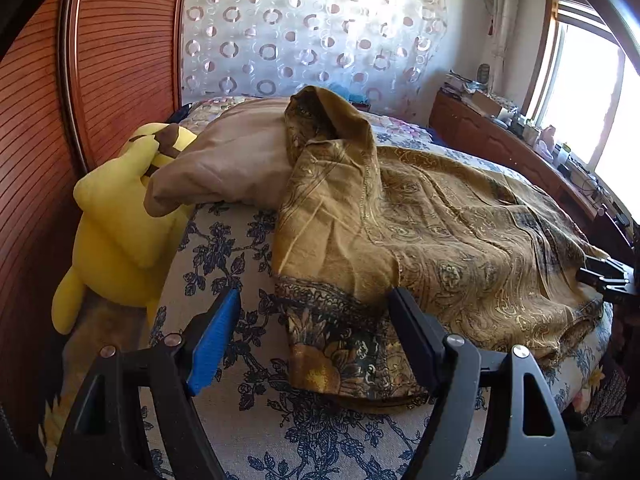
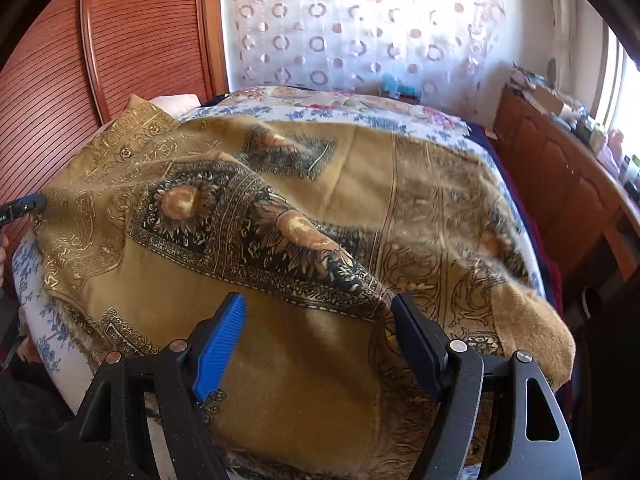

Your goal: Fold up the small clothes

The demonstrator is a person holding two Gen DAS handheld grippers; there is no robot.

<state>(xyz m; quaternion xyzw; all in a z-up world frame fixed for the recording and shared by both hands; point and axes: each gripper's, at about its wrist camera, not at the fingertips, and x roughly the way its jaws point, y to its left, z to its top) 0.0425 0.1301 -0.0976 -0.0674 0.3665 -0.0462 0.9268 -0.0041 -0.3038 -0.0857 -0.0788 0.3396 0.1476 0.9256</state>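
A mustard-gold patterned cloth (image 1: 420, 216) with dark sunflower borders lies rumpled across the bed, one corner draped up over a brown pillow (image 1: 236, 160). My left gripper (image 1: 316, 312) is open and empty, its jaws standing either side of the cloth's near left corner. In the right wrist view the same cloth (image 2: 248, 208) spreads wide with a folded flap across its middle. My right gripper (image 2: 318, 316) is open and empty just above the cloth's near edge. The right gripper's tip (image 1: 604, 276) shows at the left view's right edge; the left gripper's tip (image 2: 22, 208) shows at the right view's left edge.
The bed has a white sheet with blue flowers (image 1: 224, 264). A yellow plush toy (image 1: 120, 224) lies between bed and a red-brown slatted wardrobe (image 1: 120, 48). A wooden sideboard with clutter (image 2: 560, 168) runs along the right under a bright window. A circle-patterned curtain (image 2: 360, 24) hangs behind.
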